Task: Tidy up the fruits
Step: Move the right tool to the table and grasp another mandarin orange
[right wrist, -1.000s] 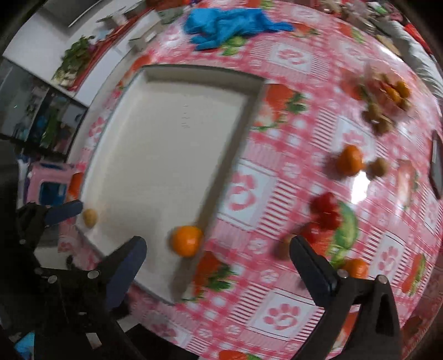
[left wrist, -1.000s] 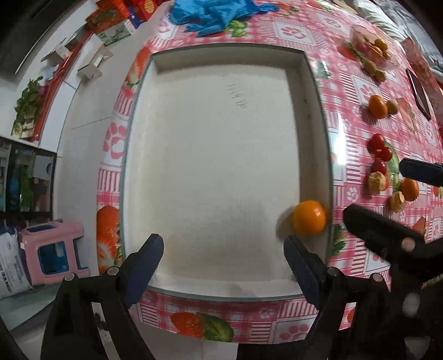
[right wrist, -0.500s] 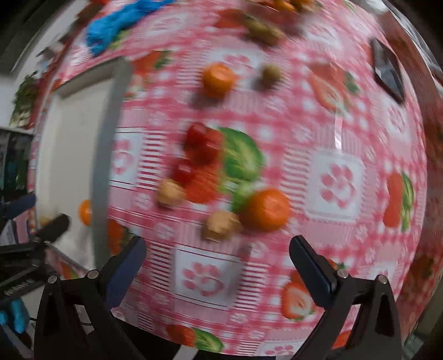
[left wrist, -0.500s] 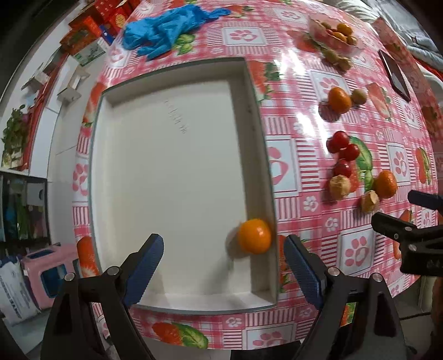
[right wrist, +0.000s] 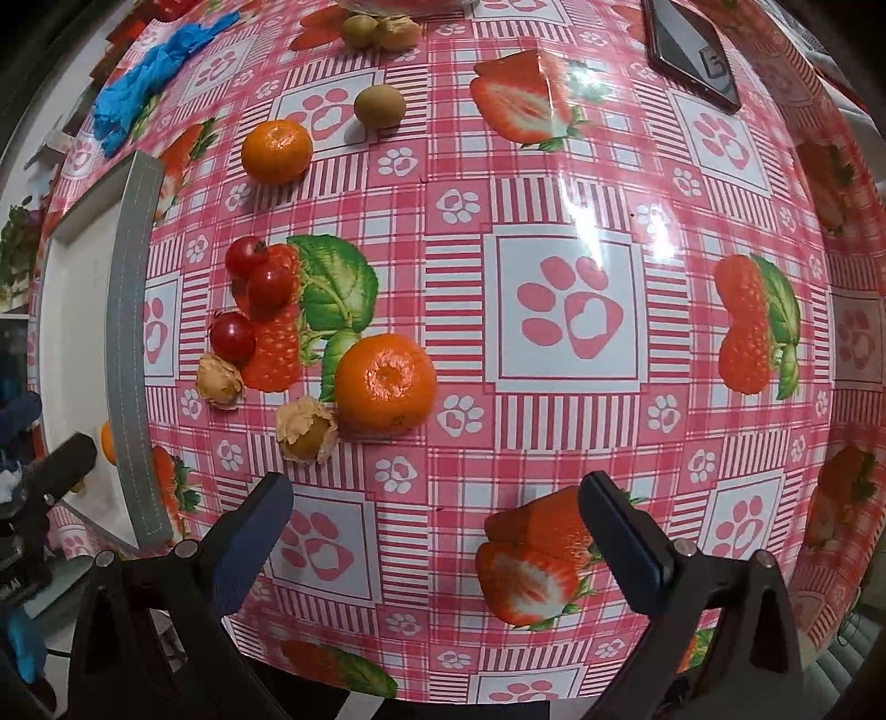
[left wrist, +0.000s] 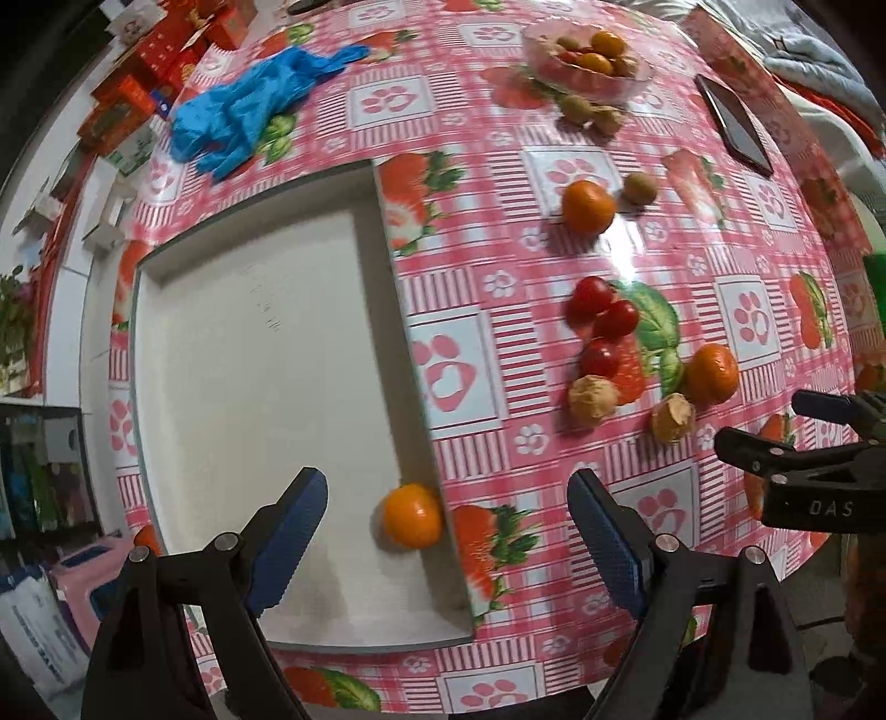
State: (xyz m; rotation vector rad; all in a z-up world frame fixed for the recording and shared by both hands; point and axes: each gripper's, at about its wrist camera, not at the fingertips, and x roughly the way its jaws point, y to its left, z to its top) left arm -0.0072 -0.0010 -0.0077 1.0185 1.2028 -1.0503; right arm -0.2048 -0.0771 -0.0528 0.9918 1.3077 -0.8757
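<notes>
The surface (right wrist: 565, 166), under a pink checked cloth printed with strawberries and paw marks, fills both views. A shallow white tray (left wrist: 232, 354) takes up the 9 o'clock half of the left wrist view; one orange (left wrist: 412, 515) lies in its near corner, against the right wall. In the right wrist view a second orange (right wrist: 385, 383) sits near the middle, with a husked berry (right wrist: 305, 429) touching it at 8 o'clock and another berry (right wrist: 219, 380) toward 9. Three cherry tomatoes (right wrist: 266, 285) cluster at 10 o'clock, a third orange (right wrist: 276, 150) at 11, a small greenish fruit (right wrist: 380, 105) just beyond; its kind is hard to tell. A phone (right wrist: 692, 52) lies at 1 o'clock, blue gloves (left wrist: 249, 111) at 11 in the left view. The left hand-held gripper (left wrist: 446, 545) hangs with jaws wide apart, empty, over the tray's corner. The right hand-held gripper (right wrist: 434, 545) is likewise spread wide, nothing between its pads.
</notes>
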